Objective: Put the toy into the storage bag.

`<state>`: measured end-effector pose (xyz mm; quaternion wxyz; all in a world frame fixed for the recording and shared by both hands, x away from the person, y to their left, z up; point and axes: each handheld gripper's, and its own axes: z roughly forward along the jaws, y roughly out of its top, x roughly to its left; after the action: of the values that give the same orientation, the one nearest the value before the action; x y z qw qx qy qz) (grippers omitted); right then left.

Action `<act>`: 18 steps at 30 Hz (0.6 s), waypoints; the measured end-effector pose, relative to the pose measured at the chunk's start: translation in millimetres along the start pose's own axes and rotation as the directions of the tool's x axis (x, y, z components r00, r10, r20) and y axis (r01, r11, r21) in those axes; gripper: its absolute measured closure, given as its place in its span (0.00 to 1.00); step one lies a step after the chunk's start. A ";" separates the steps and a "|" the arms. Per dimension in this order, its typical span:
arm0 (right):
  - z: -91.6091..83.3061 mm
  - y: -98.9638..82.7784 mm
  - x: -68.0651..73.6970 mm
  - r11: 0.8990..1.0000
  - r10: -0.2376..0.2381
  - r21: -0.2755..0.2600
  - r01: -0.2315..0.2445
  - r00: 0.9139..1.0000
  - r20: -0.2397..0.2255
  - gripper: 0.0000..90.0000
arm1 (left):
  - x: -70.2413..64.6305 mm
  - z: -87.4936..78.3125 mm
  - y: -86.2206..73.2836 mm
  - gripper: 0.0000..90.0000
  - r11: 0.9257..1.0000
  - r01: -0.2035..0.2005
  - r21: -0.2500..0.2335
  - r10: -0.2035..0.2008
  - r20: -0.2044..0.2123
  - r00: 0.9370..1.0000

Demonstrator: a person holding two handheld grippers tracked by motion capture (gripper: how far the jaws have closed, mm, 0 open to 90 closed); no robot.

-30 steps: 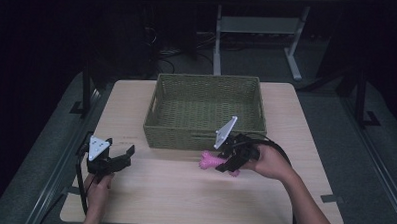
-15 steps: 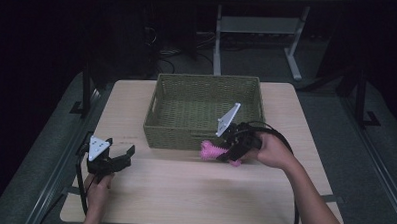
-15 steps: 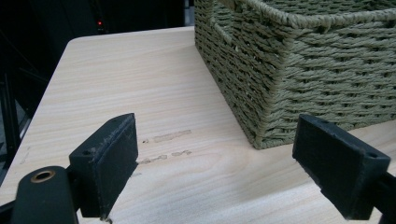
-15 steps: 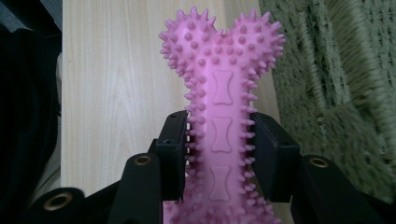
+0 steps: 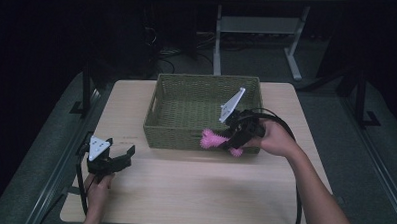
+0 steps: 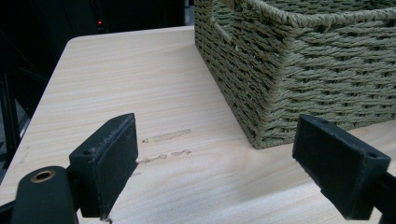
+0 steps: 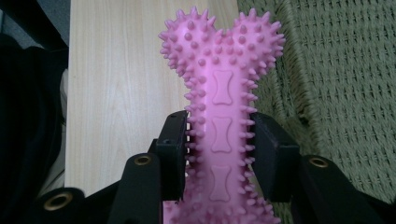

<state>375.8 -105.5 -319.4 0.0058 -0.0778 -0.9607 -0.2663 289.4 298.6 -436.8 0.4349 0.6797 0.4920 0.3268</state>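
Here, right gripper (image 7: 219,154) fingers clamp a spiky pink rubber bone (image 7: 222,93) beside the woven basket (image 7: 336,70).

dim room; pale wooden table (image 5: 198,192) on grey floor (image 5: 380,148); white metal frame (image 5: 259,29) stands behind

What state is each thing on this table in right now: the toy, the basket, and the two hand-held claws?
Pink spiky bone toy: clamped by its shaft, held in the air at the basket's near wall.
Woven basket: upright on the table; what can be seen of its inside is empty.
Right gripper: shut on the toy.
Left gripper: open, holding nothing, low over the table.
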 end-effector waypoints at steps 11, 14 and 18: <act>-15.2 11.6 -18.2 1.000 -0.001 0.010 0.001 1.000 0.003 0.65 | 0.1 0.3 -0.1 0.15 1.000 0.001 -0.002 -0.001 0.001 1.000; -19.0 14.3 -23.4 1.000 0.003 0.010 -0.003 1.000 0.003 0.65 | -0.7 -0.2 0.2 0.15 1.000 -0.003 0.001 0.003 0.001 1.000; -22.4 16.2 -29.3 1.000 0.014 0.002 -0.014 1.000 0.000 0.65 | 0.6 0.2 -0.5 0.15 1.000 0.008 0.000 -0.008 0.002 1.000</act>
<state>406.6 -107.6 -293.4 0.0077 -0.0843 -0.9604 -0.2654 289.5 299.2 -437.4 0.4364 0.6781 0.4944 0.3244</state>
